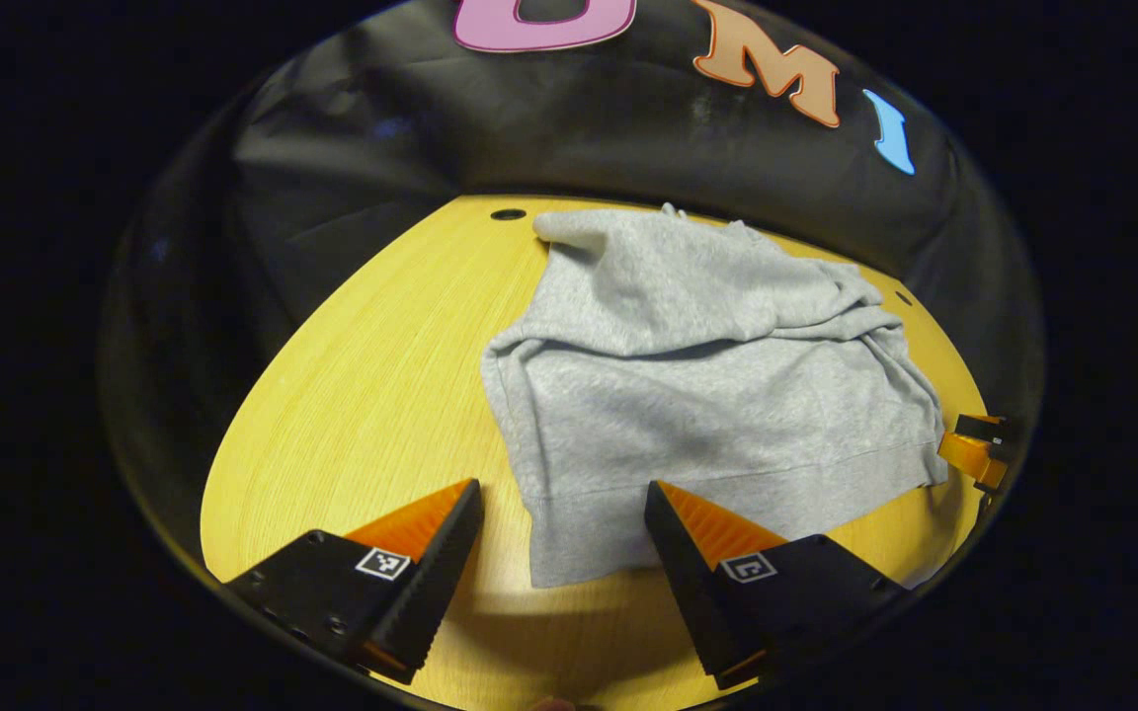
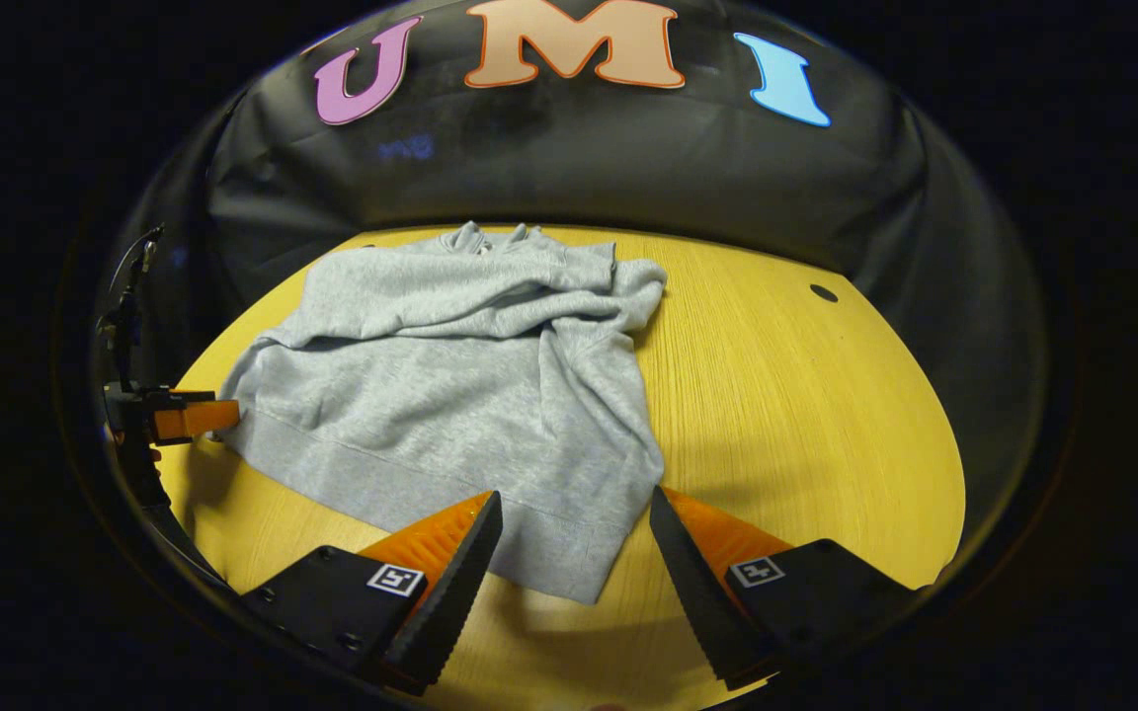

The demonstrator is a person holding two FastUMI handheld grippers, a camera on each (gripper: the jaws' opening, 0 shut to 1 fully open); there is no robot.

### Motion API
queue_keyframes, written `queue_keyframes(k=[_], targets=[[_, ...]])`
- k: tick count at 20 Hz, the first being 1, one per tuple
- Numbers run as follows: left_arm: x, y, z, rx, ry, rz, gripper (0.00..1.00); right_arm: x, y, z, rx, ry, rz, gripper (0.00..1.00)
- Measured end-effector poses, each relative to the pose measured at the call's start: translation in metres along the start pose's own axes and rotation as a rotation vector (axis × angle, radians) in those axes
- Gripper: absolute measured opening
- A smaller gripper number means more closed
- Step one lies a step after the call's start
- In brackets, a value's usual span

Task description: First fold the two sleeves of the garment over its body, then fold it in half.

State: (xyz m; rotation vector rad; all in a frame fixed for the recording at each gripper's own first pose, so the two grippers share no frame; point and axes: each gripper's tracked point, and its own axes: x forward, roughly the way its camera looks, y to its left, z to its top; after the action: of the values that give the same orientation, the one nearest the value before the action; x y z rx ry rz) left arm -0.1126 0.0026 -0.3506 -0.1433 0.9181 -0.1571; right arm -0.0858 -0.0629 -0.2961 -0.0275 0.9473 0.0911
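Wooden table (image 1: 362, 395) | sweatshirt (image 1: 707, 395) flat; left gripper (image 1: 564, 533), right gripper (image 2: 577, 538) spread at hem

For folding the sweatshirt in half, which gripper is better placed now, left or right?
Neither clearly: left gripper and right gripper each hang open over one hem corner of the sweatshirt, sleeves already folded. Likely both lift together.

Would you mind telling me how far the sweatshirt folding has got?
Both sleeves already look folded across the grey sweatshirt, bunched over its upper body. Now each open gripper, left and right, straddles a bottom hem corner without gripping it. Folding it in half on the wooden table remains.
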Motion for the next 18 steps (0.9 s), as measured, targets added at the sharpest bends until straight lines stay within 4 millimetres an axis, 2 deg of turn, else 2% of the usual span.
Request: queue_keyframes(k=[4, 5, 6, 7, 8, 10, 11, 12, 13, 14, 15, 16, 17, 18], targets=[[-0.001, 0.000, -0.001, 0.014, 0.004, 0.001, 0.96, 0.008, 0.000, -0.020, 0.021, 0.072, -0.002, 0.96], [-0.001, 0.000, 0.000, 0.017, -0.005, 0.000, 0.96, 0.009, 0.001, -0.018, 0.041, 0.058, -0.003, 0.92], [-0.001, 0.000, -0.001, 0.013, -0.004, 0.004, 0.95, 0.011, 0.002, -0.021, 0.058, 0.073, 0.006, 0.96], [-0.001, 0.001, 0.000, 0.010, -0.010, 0.010, 0.95, 0.011, 0.000, -0.020, 0.066, 0.063, 0.007, 0.91], [-0.001, 0.001, 0.000, 0.009, -0.007, 0.014, 0.95, 0.012, 0.000, -0.021, 0.058, 0.070, 0.010, 0.96], [0.000, -0.004, 0.001, 0.018, -0.006, -0.001, 0.93, 0.010, 0.004, -0.021, 0.046, 0.070, 0.030, 0.89], [0.004, -0.008, 0.001, 0.025, -0.003, -0.009, 0.82, 0.012, 0.004, -0.021, 0.033, 0.072, 0.035, 0.84], [0.004, -0.010, 0.003, 0.029, -0.004, -0.014, 0.77, 0.013, 0.009, -0.021, 0.031, 0.080, 0.062, 0.82], [0.004, -0.012, 0.002, 0.031, 0.010, -0.019, 0.68, 0.014, 0.013, -0.019, 0.038, 0.077, 0.069, 0.65], [0.005, -0.015, 0.003, 0.034, 0.020, -0.028, 0.65, 0.016, 0.017, -0.018, 0.047, 0.081, 0.084, 0.48], [0.005, -0.017, 0.004, 0.037, 0.029, -0.035, 0.55, 0.016, 0.018, -0.017, 0.060, 0.086, 0.091, 0.31], [0.007, -0.020, 0.006, 0.038, 0.031, -0.045, 0.48, 0.015, 0.020, -0.016, 0.069, 0.096, 0.107, 0.28], [0.009, -0.024, 0.007, 0.033, 0.027, -0.054, 0.36, 0.021, 0.020, -0.019, 0.087, 0.110, 0.112, 0.17], [0.009, -0.026, 0.009, 0.032, 0.028, -0.063, 0.28, 0.016, 0.019, -0.015, 0.105, 0.125, 0.123, 0.18]])
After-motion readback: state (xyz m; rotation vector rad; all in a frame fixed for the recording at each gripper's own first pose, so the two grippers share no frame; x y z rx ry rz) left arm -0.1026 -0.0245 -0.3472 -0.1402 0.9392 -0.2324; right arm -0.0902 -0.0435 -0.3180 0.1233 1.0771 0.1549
